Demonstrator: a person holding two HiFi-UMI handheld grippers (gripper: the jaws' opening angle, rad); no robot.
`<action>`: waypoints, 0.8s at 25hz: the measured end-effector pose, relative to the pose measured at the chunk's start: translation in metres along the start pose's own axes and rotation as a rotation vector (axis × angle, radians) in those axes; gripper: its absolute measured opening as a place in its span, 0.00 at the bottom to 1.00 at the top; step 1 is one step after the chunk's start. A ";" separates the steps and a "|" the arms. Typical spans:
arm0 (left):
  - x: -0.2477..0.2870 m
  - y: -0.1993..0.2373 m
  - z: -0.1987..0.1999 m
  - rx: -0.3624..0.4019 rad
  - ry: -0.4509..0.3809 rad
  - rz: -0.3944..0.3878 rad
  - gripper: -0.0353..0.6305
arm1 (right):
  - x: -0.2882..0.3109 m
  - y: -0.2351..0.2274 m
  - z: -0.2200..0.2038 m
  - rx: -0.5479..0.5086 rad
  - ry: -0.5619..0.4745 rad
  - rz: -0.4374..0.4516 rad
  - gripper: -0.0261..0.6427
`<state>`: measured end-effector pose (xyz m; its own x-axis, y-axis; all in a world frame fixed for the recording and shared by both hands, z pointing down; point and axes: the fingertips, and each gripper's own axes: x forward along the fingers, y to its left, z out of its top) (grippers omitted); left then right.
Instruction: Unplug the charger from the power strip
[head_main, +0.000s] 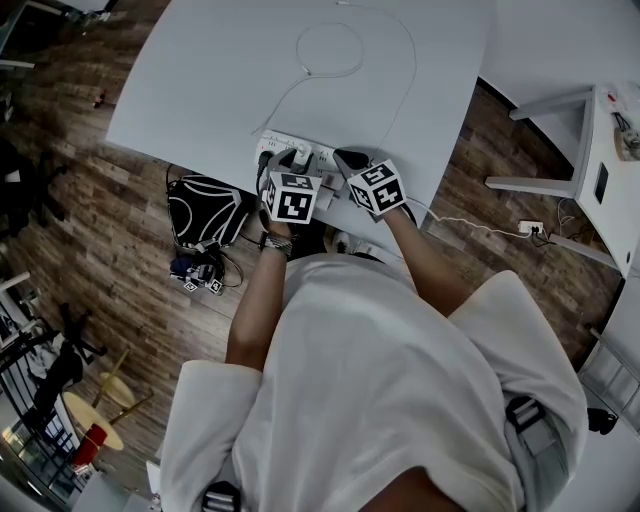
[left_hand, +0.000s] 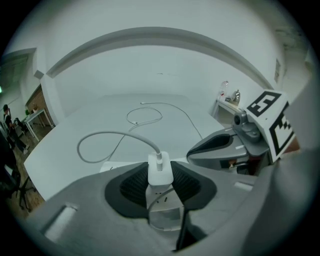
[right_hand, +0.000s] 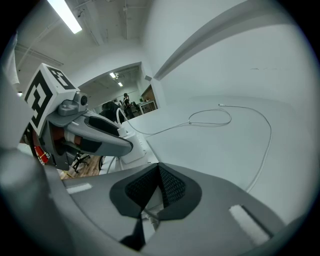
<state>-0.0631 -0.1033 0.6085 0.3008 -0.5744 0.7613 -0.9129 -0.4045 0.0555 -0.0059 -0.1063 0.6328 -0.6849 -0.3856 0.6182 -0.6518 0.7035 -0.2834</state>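
A white power strip (head_main: 283, 150) lies at the near edge of the white table (head_main: 200, 90). A white charger (left_hand: 160, 171) stands plugged into the strip (left_hand: 164, 212), and its white cable (left_hand: 102, 136) loops away over the table. My left gripper (left_hand: 160, 176) is shut on the charger, one black pad against each side. In the head view the left gripper (head_main: 297, 160) points down at the strip. My right gripper (head_main: 347, 159) is beside it, at the strip's right end. Its pads (right_hand: 170, 186) meet at the tips with nothing held, so it is shut.
The cable (head_main: 345, 68) curls over the middle of the table. A black bag (head_main: 205, 210) sits on the wooden floor left of the person. White furniture (head_main: 600, 150) and a floor socket (head_main: 530, 228) are at the right.
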 end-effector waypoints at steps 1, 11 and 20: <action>0.000 0.000 0.000 0.012 0.002 0.003 0.26 | 0.000 0.000 0.000 0.001 0.000 0.000 0.04; -0.002 0.005 -0.002 -0.066 -0.011 -0.019 0.26 | 0.002 0.002 0.000 0.004 0.000 -0.004 0.04; -0.003 0.006 0.000 -0.196 -0.046 -0.064 0.27 | 0.001 0.002 -0.001 -0.007 -0.003 -0.009 0.04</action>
<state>-0.0692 -0.1037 0.6070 0.3684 -0.5858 0.7219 -0.9263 -0.2978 0.2310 -0.0075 -0.1052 0.6335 -0.6799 -0.3936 0.6187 -0.6557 0.7041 -0.2726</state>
